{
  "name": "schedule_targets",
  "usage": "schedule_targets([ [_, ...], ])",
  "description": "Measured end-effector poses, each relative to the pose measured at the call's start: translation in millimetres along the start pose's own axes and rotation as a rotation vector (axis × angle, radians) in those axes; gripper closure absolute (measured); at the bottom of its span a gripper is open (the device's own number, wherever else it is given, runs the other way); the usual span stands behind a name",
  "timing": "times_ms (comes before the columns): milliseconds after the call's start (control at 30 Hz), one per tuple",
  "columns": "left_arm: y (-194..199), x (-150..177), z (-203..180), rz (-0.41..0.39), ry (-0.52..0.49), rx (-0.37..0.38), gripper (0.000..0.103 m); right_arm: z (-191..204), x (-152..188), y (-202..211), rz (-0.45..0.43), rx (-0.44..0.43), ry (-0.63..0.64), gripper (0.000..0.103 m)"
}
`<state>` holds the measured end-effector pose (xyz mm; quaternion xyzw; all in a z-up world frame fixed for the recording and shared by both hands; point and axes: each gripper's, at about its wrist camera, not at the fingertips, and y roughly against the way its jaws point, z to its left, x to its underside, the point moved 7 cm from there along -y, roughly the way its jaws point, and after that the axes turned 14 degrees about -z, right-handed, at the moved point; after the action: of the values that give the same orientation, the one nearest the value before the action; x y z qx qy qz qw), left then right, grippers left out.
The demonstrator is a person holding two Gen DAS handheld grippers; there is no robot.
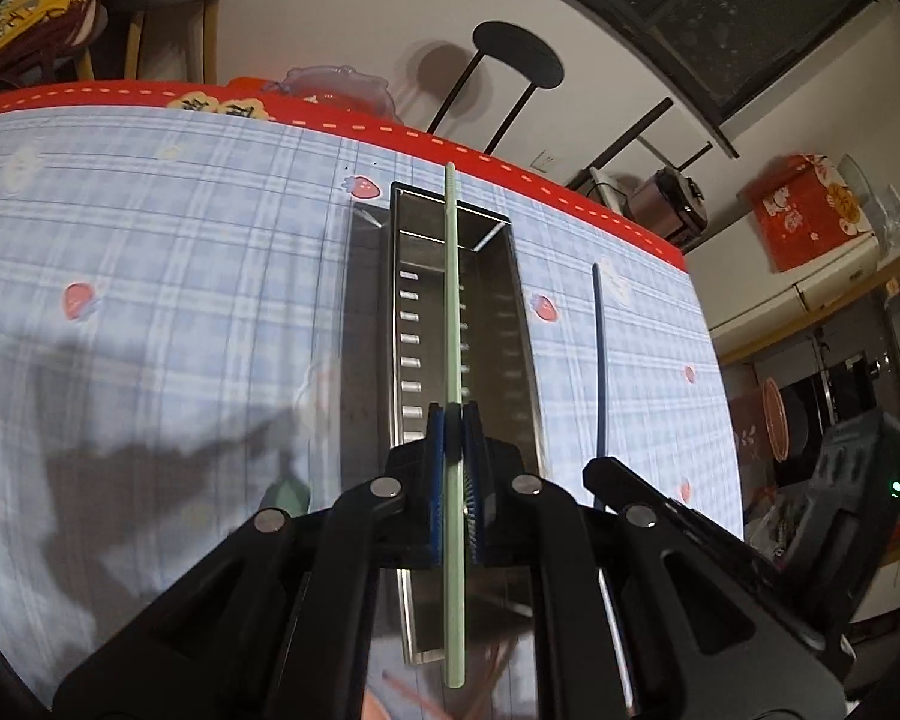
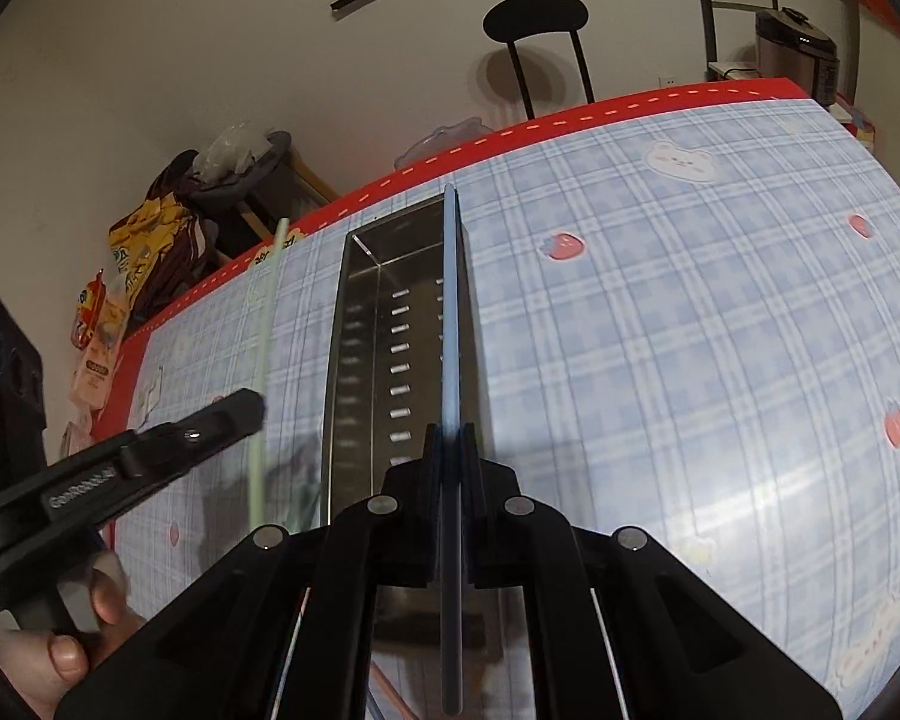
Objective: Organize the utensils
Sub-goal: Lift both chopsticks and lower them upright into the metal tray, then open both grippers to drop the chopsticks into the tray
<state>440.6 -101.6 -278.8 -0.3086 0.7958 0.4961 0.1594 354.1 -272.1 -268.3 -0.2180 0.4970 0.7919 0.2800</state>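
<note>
A long steel utensil tray [image 1: 498, 324] with slotted walls lies on the plaid tablecloth; it also shows in the right wrist view [image 2: 360, 360]. My left gripper [image 1: 453, 420] is shut on a pale green chopstick [image 1: 453, 300], held lengthwise above the tray. My right gripper [image 2: 450, 438] is shut on a dark blue chopstick [image 2: 450, 324], held above the tray's right wall. The blue chopstick [image 1: 599, 360] and right gripper show at the right of the left wrist view. The green chopstick [image 2: 264, 348] and left gripper [image 2: 234, 414] show at the left of the right wrist view.
The table [image 2: 690, 330] has a blue plaid cloth with a red border. Thin pink sticks [image 1: 420, 699] lie at the tray's near end. A black chair [image 2: 537, 42] stands beyond the far edge. A clear dish [image 1: 336, 87] sits at the far edge.
</note>
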Motion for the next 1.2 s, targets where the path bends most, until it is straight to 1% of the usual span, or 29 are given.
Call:
schedule_targets([
  [233, -31.3, -4.1, 4.7, 0.037, 0.0, -0.004, 0.093, 5.7, -1.3, -28.1, 0.031, 0.004, 0.028, 0.097],
  [500, -44.6, -1.1, 6.9, 0.056, 0.007, -0.002, 0.093, 5.0, 4.1, -40.4, 0.061, 0.034, 0.07, 0.096],
  [533, -44.4, -1.4, 6.7, 0.054, 0.002, -0.005, 0.09, 5.6, 3.7, -39.3, 0.056, 0.035, 0.075, 0.096],
  [567, -43.8, -3.3, 6.0, 0.051, -0.004, -0.008, 0.082, 6.0, 3.2, -38.4, 0.052, 0.034, 0.078, 0.095],
  [600, -42.2, -5.2, 3.8, 0.044, -0.01, -0.006, 0.078, 6.8, 2.1, -35.7, 0.045, 0.041, 0.087, 0.094],
  [633, -38.6, -7.9, 2.7, 0.034, -0.018, -0.005, 0.071, 7.1, 1.1, -34.1, 0.041, 0.045, 0.092, 0.092],
  [667, -34.5, -10.4, 1.1, 0.025, -0.024, -0.001, 0.065, 8.2, -0.3, -30.0, 0.032, 0.047, 0.101, 0.085],
  [700, -29.5, -12.6, 0.5, 0.018, -0.03, 0.003, 0.061, 8.4, -1.4, -27.2, 0.026, 0.048, 0.105, 0.074],
  [733, -22.8, -14.9, -1.7, 0.006, -0.042, 0.007, 0.051, 9.0, -2.7, -21.8, 0.013, 0.051, 0.112, 0.067],
  [767, -16.6, -16.6, -3.7, -0.007, -0.054, 0.008, 0.04, 9.3, -4.0, -18.6, 0.004, 0.053, 0.117, 0.055],
  [800, -10.1, -18.6, -5.6, -0.022, -0.068, 0.009, 0.037, 9.7, -5.4, -12.8, -0.012, 0.056, 0.126, 0.045],
  [833, -1.8, -19.8, -7.5, -0.037, -0.09, 0.007, 0.025, 10.7, -6.2, -7.2, -0.024, 0.058, 0.135, 0.04],
  [867, 6.3, -20.4, -8.3, -0.051, -0.112, 0.001, 0.013, 11.4, -6.4, -1.9, -0.034, 0.059, 0.146, 0.031],
  [900, 14.9, -20.8, -8.3, -0.065, -0.133, -0.006, 0.009, 12.0, -5.9, 4.2, -0.043, 0.062, 0.158, 0.023],
  [933, 21.7, -19.9, -9.8, -0.074, -0.147, -0.01, 0.008, 13.2, -5.2, 9.6, -0.051, 0.065, 0.168, 0.019],
  [967, 28.7, -19.1, -10.3, -0.08, -0.162, -0.017, 0.006, 14.5, -3.2, 17.7, -0.063, 0.071, 0.182, 0.013],
  [1000, 36.8, -17.8, -10.1, -0.083, -0.178, -0.031, 0.006, 15.3, -1.0, 22.1, -0.069, 0.075, 0.19, 0.01],
  [1067, 48.4, -15.2, -10.3, -0.089, -0.192, -0.044, 0.006, 18.3, 4.1, 34.4, -0.08, 0.073, 0.211, 0.006],
  [1200, 78.5, -1.9, -1.8, -0.101, -0.219, -0.075, 0.006, 24.8, 19.1, 55.2, -0.083, 0.07, 0.241, 0.006],
])
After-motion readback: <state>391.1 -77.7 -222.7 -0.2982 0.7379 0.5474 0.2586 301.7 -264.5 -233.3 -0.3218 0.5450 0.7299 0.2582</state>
